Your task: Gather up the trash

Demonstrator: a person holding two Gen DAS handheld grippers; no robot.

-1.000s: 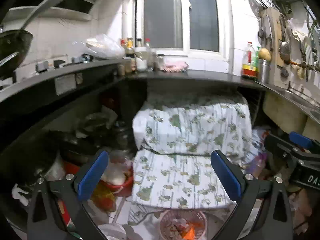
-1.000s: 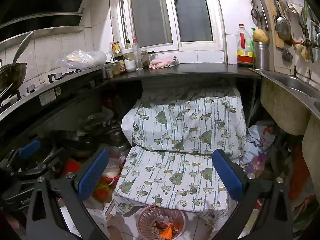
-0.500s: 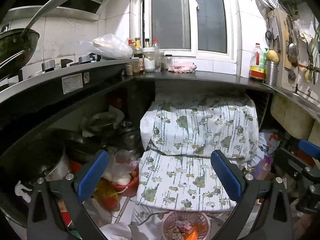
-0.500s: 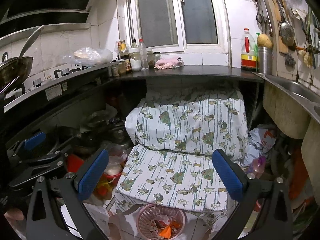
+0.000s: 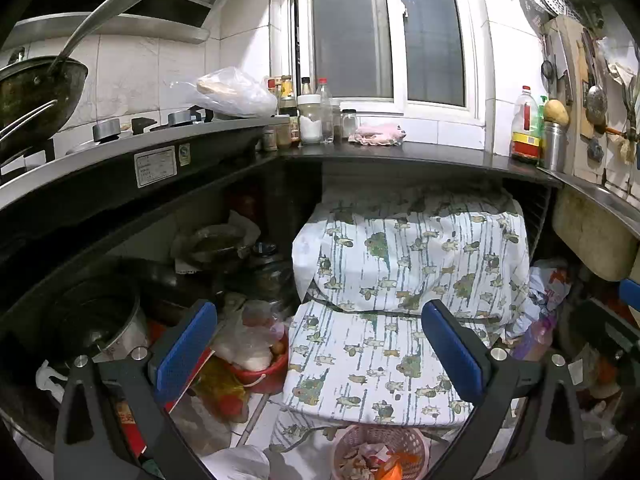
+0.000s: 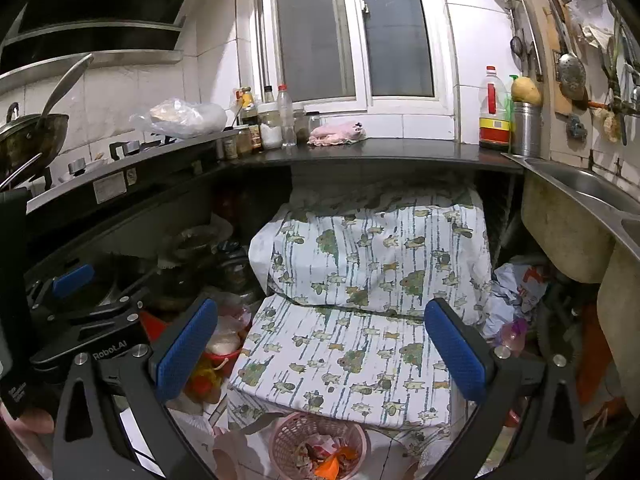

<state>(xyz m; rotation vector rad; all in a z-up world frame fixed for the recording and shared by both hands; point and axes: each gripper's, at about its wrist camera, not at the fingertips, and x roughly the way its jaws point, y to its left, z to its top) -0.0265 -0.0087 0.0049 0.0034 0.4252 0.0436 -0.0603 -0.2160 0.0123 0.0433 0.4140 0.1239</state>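
Both claws are spread wide with nothing between their blue pads. The left gripper (image 5: 320, 350) hangs over the floor in front of the under-counter space, and the right gripper (image 6: 320, 348) hangs at a like height just beside it. The right wrist view shows the left gripper from the side at its left edge (image 6: 86, 304), with part of a hand (image 6: 24, 420) below it; the left wrist view catches only a blue tip of the right gripper (image 5: 630, 294) at its right edge. The right view also shows the steel sink (image 6: 580, 180) from above, whereas the left view shows mostly its underside. The trash sits in a pink plastic basket (image 5: 378, 438) on the floor, low and centred between the fingers in both views (image 6: 316, 426), holding scraps of paper and an orange piece. Just behind the basket is a bulky shape draped in a patterned cloth (image 5: 400, 280). To the left of it lie a red bowl with plastic bags (image 5: 256, 356) and stacked pots (image 5: 100, 320). Above runs the dark countertop (image 5: 400, 154), with bottles and jars (image 5: 310, 116) and a pink rag (image 5: 378, 134) near the window.
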